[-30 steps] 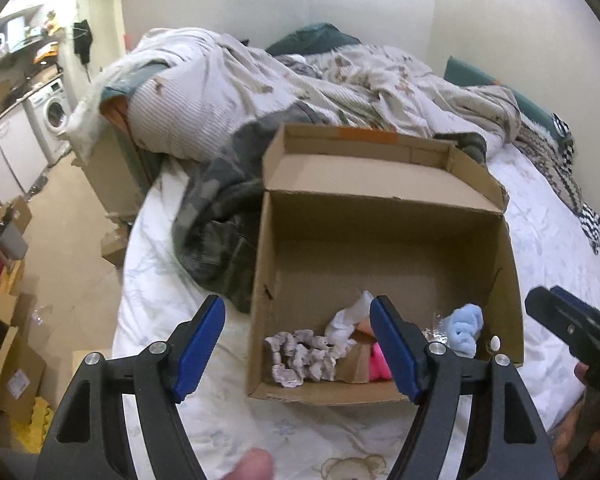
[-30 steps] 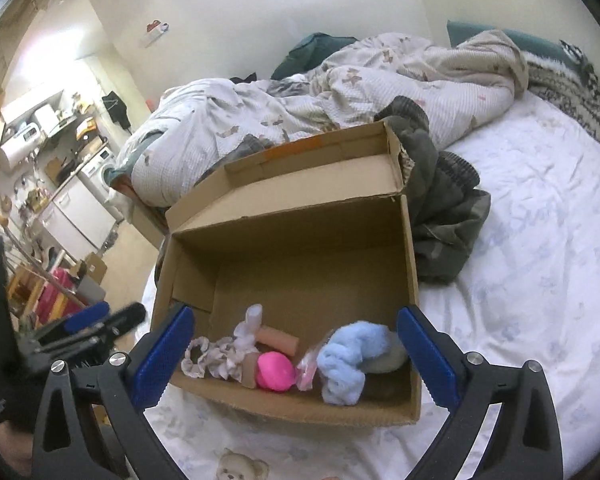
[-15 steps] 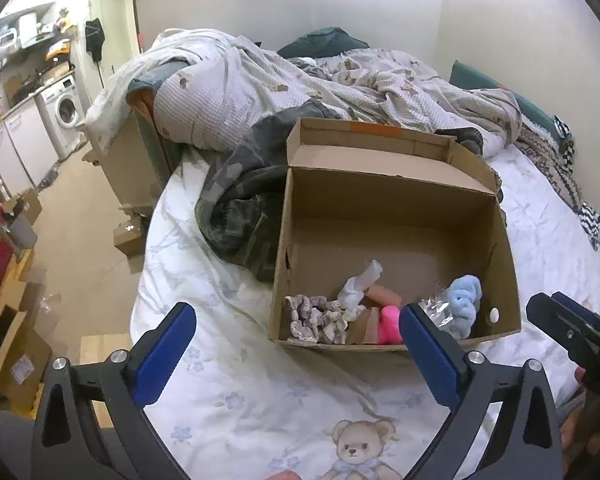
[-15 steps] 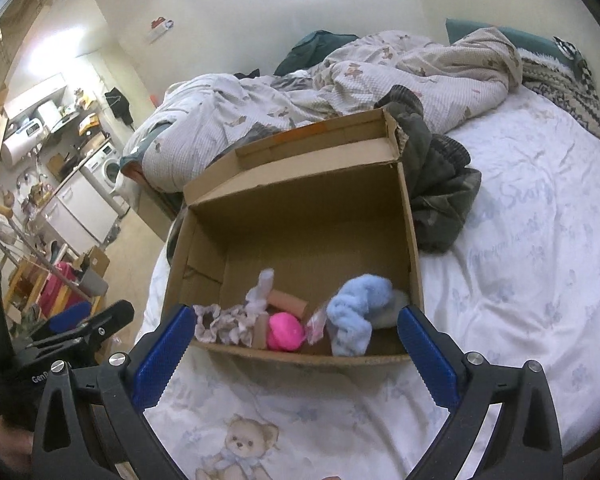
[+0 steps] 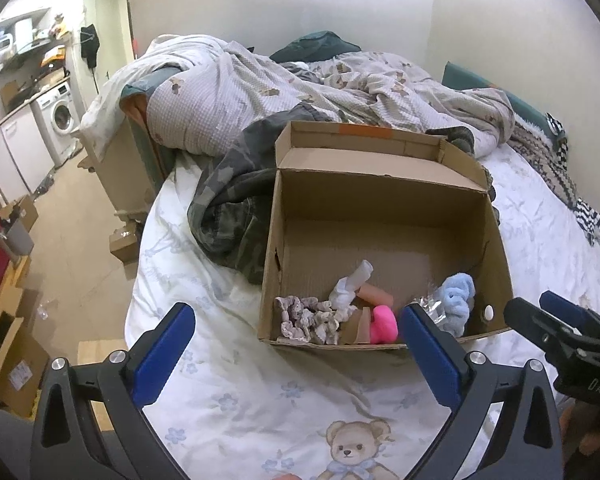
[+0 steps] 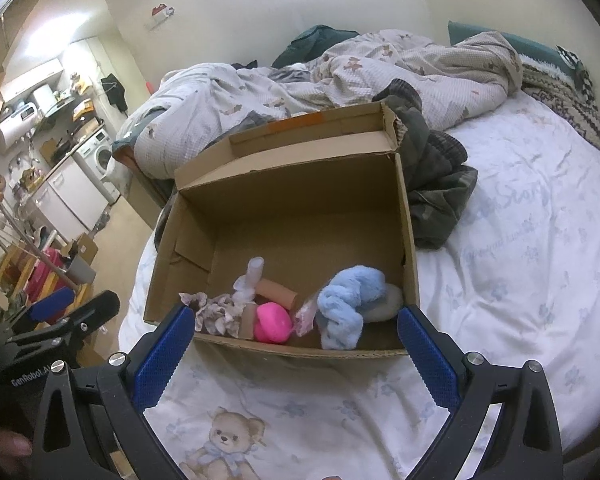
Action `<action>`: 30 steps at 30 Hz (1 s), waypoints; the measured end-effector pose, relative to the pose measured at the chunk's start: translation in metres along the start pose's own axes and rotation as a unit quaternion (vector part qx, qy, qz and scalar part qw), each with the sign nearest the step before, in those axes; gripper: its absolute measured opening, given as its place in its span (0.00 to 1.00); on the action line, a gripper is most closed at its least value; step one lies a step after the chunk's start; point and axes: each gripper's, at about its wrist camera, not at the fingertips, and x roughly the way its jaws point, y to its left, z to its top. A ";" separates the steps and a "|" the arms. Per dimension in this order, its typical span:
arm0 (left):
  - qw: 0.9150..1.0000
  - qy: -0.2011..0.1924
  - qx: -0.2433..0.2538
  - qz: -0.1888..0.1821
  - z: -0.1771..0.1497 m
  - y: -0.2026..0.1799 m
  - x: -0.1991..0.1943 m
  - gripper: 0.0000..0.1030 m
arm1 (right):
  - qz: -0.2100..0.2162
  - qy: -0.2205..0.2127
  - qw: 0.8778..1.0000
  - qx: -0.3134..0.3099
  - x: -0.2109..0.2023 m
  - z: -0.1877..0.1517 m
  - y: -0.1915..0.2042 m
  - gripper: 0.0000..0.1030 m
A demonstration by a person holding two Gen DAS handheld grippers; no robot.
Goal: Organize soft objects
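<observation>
Lying near the bed's (image 5: 260,400) foot edge, the box (image 5: 384,216) is faced by both tongs (image 5: 296,344) (image 6: 296,344), held apart, empty

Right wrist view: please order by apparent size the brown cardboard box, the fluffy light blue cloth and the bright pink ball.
1. Brown cardboard box, by far the largest.
2. Fluffy light blue cloth.
3. Bright pink ball, smallest.
Cloth and ball lie at similar depth, so the ranking holds.

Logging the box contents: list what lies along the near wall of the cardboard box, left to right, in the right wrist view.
Grey-white scrunchie → pink ball → clear wrapper → blue fluffy cloth → pale grey pad.
</observation>
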 end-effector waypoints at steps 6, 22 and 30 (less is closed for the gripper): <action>1.000 0.000 0.005 0.004 -0.001 -0.001 0.000 0.99 | -0.003 0.000 1.000 -0.003 0.001 0.000 0.001 1.00; 1.000 0.003 0.005 0.005 -0.002 -0.003 0.002 0.99 | -0.003 -0.001 1.000 -0.003 0.000 0.000 0.001 1.00; 1.000 0.003 0.005 0.004 -0.003 -0.003 0.002 0.99 | -0.002 -0.003 1.000 -0.002 0.000 0.001 -0.003 1.00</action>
